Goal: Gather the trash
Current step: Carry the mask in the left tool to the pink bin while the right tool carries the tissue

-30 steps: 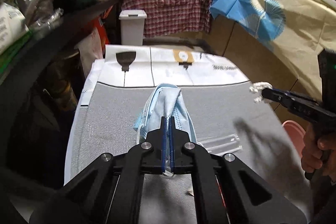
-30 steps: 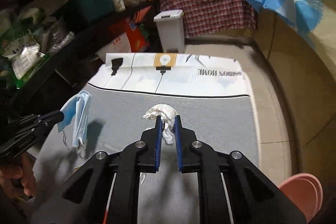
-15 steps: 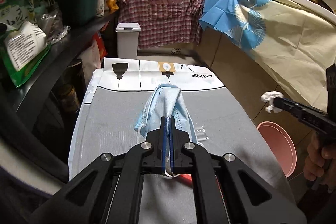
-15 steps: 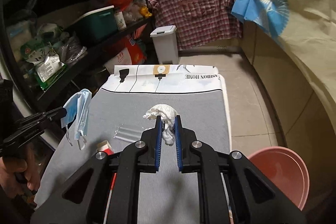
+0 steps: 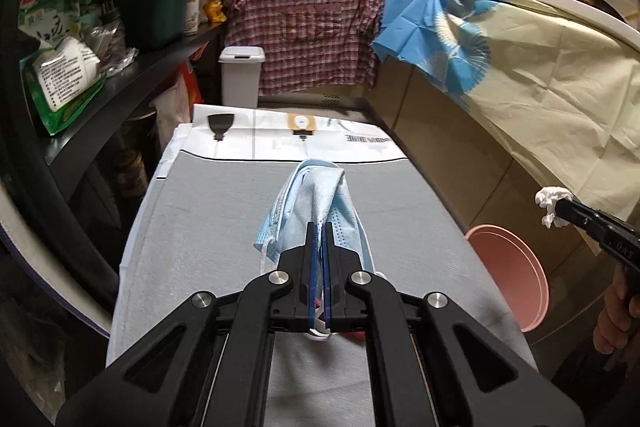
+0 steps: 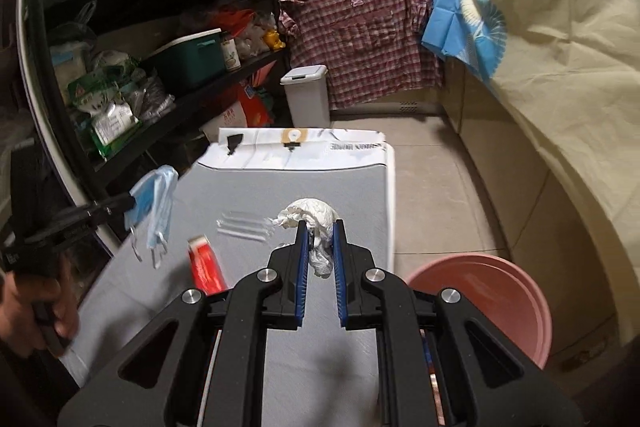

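Carrying trash above the grey table [image 6: 352, 183], the left gripper [image 5: 319, 227] pinches a blue face mask [image 5: 316, 203], the right gripper [image 6: 320, 231] clamps a crumpled tissue [image 6: 312, 215]; next, probably release over the pink bucket [image 6: 500, 291].

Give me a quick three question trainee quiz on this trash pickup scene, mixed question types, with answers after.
1. True or false: the left gripper is shut on the blue face mask.
2. What does the right gripper hold? A) red packet B) crumpled white tissue C) plastic wrapper
3. Fill in: the pink ____ stands on the floor, right of the table.

Key: 1 true. 2 B, the crumpled white tissue; the red packet and plastic wrapper lie on the table. 3 basin.
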The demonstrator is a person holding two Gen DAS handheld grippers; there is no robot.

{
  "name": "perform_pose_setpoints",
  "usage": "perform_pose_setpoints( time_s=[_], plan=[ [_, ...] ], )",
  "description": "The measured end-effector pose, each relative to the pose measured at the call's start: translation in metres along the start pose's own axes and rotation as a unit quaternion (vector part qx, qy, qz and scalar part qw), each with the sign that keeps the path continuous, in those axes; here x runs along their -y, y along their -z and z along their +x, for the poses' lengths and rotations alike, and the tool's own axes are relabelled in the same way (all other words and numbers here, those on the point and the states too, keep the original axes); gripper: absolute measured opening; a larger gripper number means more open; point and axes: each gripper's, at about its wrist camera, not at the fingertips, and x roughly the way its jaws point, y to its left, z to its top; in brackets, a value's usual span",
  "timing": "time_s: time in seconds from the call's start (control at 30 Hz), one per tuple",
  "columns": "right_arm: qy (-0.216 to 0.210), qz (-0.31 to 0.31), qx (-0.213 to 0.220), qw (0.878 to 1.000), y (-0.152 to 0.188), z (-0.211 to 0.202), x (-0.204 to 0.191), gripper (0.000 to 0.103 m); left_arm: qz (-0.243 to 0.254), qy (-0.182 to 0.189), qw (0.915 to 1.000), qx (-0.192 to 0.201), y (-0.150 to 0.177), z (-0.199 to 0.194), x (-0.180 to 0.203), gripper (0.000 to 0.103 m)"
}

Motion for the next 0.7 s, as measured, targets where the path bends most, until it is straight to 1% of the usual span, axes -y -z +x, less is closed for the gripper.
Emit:
perform_pose_setpoints(
  time_s=[0.1,0.33,0.57,0.67,0.7],
  plan=[
    [0.008,-0.003,0.001,1.0,0.01,-0.014,0.011,0.012,0.012,0.009,0.9999,0.004,0.006,-0.006,0.016,0.002],
    [0.032,-0.013,0.017,0.999,0.022,-0.041,0.031,0.012,0.009,0.037,0.9993,0.003,0.019,-0.013,0.04,0.002],
    [0.057,0.024,0.023,0.998,0.039,-0.05,0.058,0.012,0.014,0.048,0.9987,0.001,0.024,-0.012,0.056,0.002],
    [0.081,0.027,0.032,0.996,0.042,-0.054,0.067,0.012,0.022,0.051,0.9985,-0.001,0.026,-0.009,0.063,0.002],
    [0.082,0.033,0.036,0.995,0.043,-0.056,0.071,0.012,0.023,0.051,0.9984,-0.001,0.026,-0.008,0.064,0.002]
  ],
)
